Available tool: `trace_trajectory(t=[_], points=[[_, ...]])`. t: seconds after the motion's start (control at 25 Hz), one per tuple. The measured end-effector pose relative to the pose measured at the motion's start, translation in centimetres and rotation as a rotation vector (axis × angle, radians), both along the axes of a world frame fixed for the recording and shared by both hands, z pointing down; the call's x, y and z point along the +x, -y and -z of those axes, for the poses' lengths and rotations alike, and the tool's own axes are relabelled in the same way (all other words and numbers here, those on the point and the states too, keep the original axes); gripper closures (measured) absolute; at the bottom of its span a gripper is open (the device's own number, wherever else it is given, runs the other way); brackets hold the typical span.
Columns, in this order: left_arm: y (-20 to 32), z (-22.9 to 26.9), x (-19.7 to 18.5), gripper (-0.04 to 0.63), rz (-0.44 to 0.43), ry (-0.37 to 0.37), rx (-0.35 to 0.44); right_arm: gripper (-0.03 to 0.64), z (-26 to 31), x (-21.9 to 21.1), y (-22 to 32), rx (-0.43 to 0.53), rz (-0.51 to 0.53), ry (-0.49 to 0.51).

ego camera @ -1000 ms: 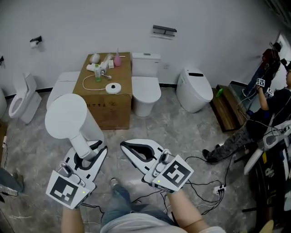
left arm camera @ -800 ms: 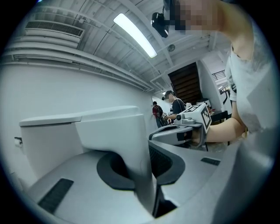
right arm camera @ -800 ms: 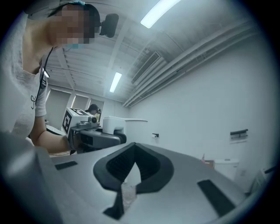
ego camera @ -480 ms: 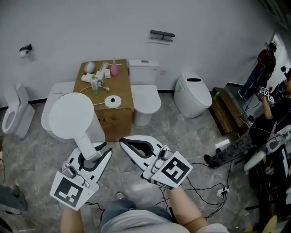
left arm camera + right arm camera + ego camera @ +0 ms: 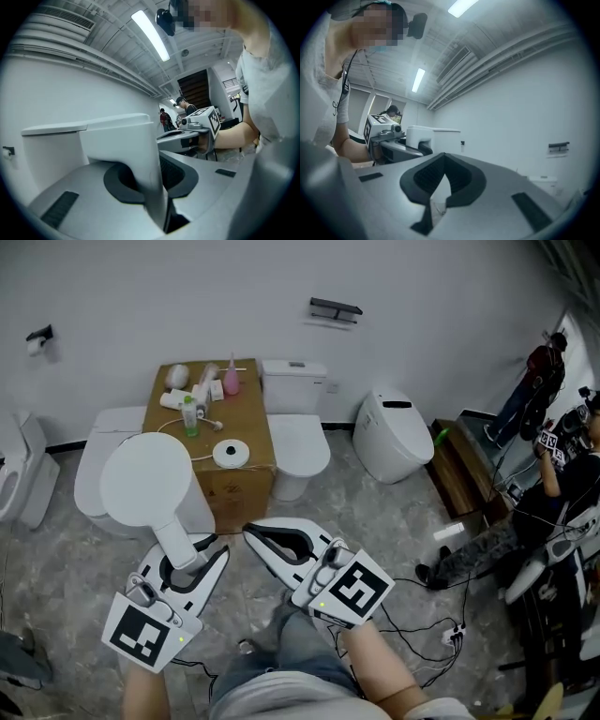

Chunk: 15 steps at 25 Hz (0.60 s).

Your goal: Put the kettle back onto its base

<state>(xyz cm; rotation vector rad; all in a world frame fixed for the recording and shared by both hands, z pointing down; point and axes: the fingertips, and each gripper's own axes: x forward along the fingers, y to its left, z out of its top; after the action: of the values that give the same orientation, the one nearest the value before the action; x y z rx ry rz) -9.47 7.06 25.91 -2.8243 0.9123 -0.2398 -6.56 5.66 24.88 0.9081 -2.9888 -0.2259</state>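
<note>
in the left tongs [image 5: 191, 550], the white kettle [image 5: 145, 480]

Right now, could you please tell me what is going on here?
A person holds a white kettle off the floor, its handle clamped in the left gripper. The right gripper is beside it, jaws together on nothing. The kettle's round base sits on a cardboard box ahead, so the kettle is not yet back on it.
</note>
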Motion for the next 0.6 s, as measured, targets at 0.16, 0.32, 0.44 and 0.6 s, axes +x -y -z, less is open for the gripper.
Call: trace_trajectory(t=[0.16,0.32,0.44,0.6], points=[[2.5,0.0,0.1,0.523,0.007,-0.003,-0.005,0.609,-0.1,-0.1,2.2,-0.012,0.011,0.002],[5.2,-0.2,0.7,0.523,0.013,-0.002,-0.003,0.609,-0.1,0.6,4.9,0.0,0.016,0.0],[7.4,-0.6,1.4,0.523,0.016,-0.007,-0.013,0.609,-0.2,1.3,7.4,-0.004,0.015,-0.002],[10.8,-1.2,2.5,0.523,0.022,-0.017,-0.011,0.609,-0.9,2.1,10.9,-0.015,0.039,-0.001]])
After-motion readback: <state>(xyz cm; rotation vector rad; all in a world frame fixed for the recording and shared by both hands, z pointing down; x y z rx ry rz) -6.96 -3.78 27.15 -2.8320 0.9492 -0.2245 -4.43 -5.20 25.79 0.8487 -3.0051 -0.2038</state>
